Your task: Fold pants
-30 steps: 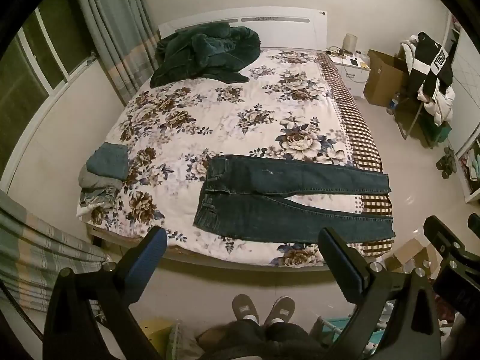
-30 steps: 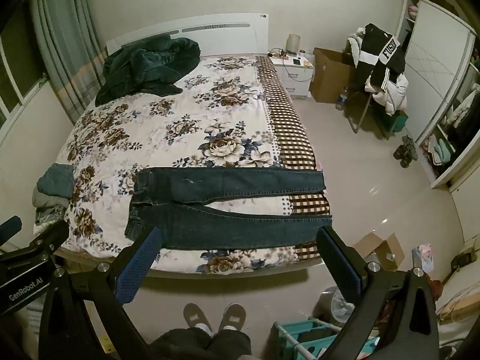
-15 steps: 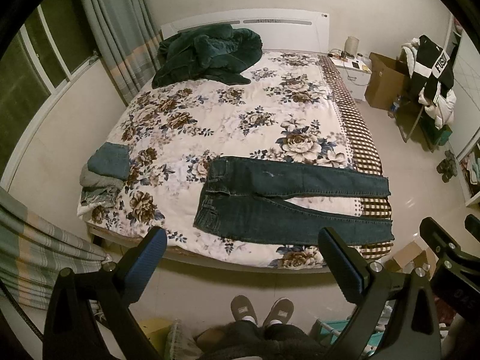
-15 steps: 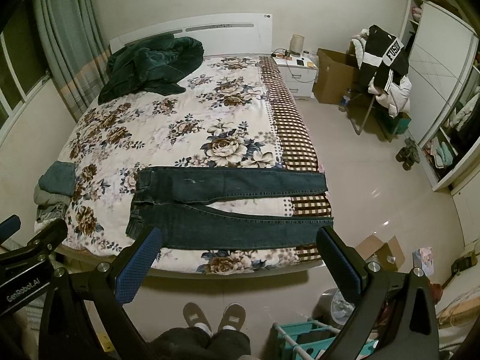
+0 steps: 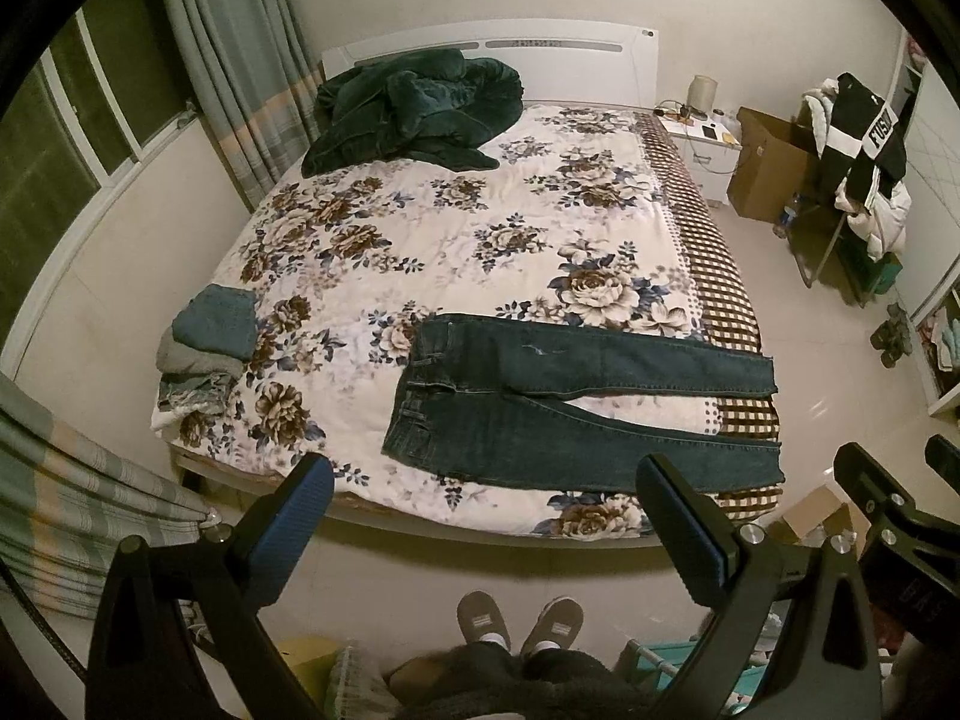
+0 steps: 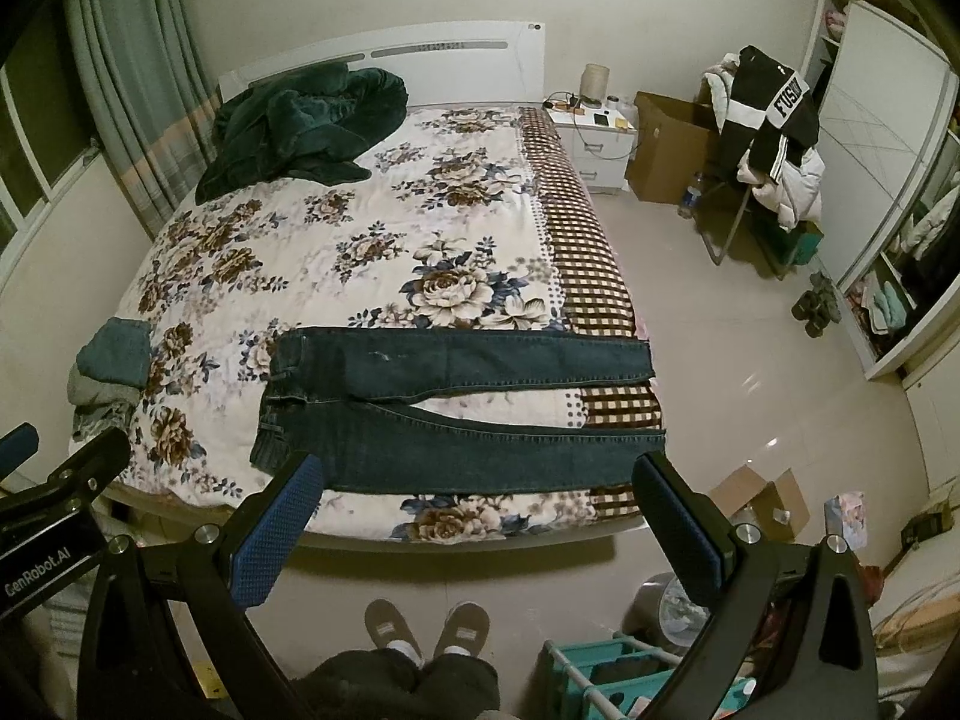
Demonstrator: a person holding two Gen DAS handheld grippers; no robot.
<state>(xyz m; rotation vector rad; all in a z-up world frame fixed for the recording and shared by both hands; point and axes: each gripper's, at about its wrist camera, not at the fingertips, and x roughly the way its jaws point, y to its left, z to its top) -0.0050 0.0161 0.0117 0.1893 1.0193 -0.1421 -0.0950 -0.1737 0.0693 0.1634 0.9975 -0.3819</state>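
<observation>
Dark blue jeans (image 5: 540, 408) lie flat across the foot of the bed, waistband to the left, both legs stretched to the right and slightly apart. They also show in the right wrist view (image 6: 456, 402). My left gripper (image 5: 486, 516) is open and empty, held above the floor in front of the bed's near edge. My right gripper (image 6: 477, 510) is open and empty too, at a similar height, to the right of the left one. Neither touches the jeans.
The bed (image 5: 456, 240) has a floral cover. A dark green blanket (image 5: 414, 108) is heaped at the headboard. Folded clothes (image 5: 210, 336) are stacked at the bed's left edge. A nightstand (image 6: 594, 132), cardboard box (image 6: 672, 144), clothes-laden chair (image 6: 762, 138) and teal basket (image 6: 606, 672) stand on the right.
Both grippers have drifted slightly closer to the bed. The jeans have not moved and both grippers stay open.
</observation>
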